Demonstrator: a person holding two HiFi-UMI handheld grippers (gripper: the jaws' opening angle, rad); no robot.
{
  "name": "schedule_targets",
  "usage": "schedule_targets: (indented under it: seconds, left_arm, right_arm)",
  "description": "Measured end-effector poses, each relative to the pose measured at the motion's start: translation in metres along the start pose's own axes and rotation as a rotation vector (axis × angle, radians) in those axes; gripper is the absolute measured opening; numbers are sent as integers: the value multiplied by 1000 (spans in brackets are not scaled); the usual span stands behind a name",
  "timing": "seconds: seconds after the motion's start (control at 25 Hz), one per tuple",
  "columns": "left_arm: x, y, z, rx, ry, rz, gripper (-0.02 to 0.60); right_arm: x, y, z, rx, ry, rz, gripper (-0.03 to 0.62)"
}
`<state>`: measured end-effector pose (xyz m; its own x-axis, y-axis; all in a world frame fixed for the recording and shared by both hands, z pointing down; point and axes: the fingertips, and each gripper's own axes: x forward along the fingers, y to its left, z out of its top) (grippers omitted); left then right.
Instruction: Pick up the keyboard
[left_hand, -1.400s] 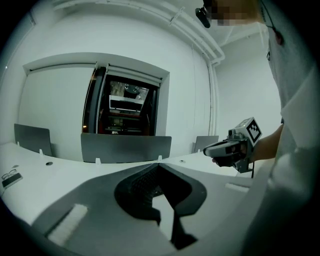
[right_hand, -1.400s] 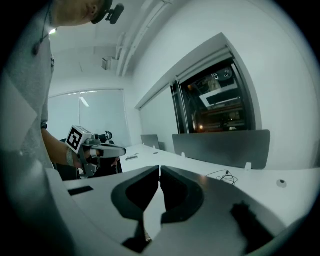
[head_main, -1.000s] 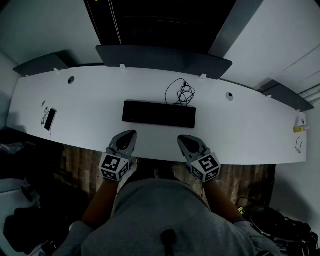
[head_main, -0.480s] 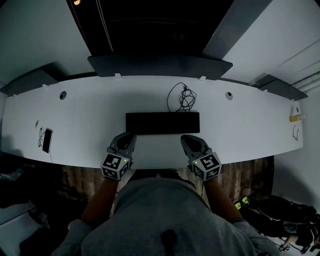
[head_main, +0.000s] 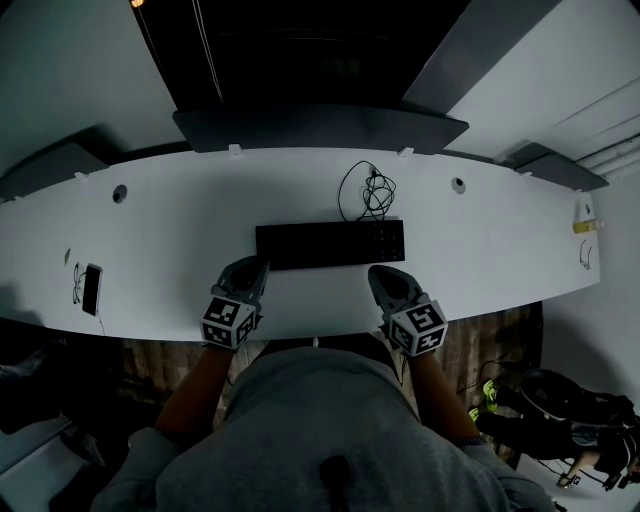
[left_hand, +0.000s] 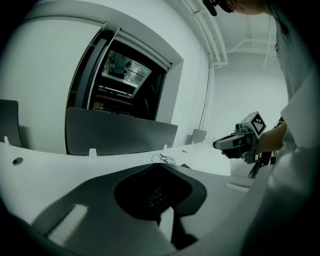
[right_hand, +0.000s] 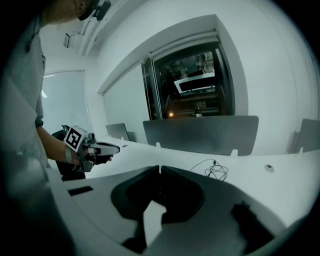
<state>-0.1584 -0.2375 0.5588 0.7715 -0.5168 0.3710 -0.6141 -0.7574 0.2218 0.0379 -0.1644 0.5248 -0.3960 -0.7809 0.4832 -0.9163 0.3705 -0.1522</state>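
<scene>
Left tool (left_hand: 157, 165) jaws together, white desk (left_hand: 45, 170)

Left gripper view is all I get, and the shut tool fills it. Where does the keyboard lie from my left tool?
Observer: In the head view, the flat black rectangular keyboard lies on the white desk, and the left tool has its tip at the keyboard's near left corner.
Operator: And the right tool?
Observer: The right tool has its tip at the keyboard's near edge, towards the right end.
Operator: Anything further left?
Observer: A small dark phone-like slab lies near the desk's left front edge, apart from both tools.
</scene>
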Motion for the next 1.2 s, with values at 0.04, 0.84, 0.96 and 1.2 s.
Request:
schedule_targets:
  seconds: [0.04,0.84,0.96,1.2]
  left_arm:
    - [1,4,-2,-6,4,5,6]
    - [45,86,-55,-148,146,184,8]
    - [54,94,-68,-157,192,197,8]
    - [66,109,-91,-211,279,228,39]
  right_arm:
    - [0,-3,-1,5,2,-7,20]
    - [30,-142,-28,152,29,-133,20]
    - [38,-160,-42,161,63,-138,20]
    - [58,-203,-84,192,191,-130,20]
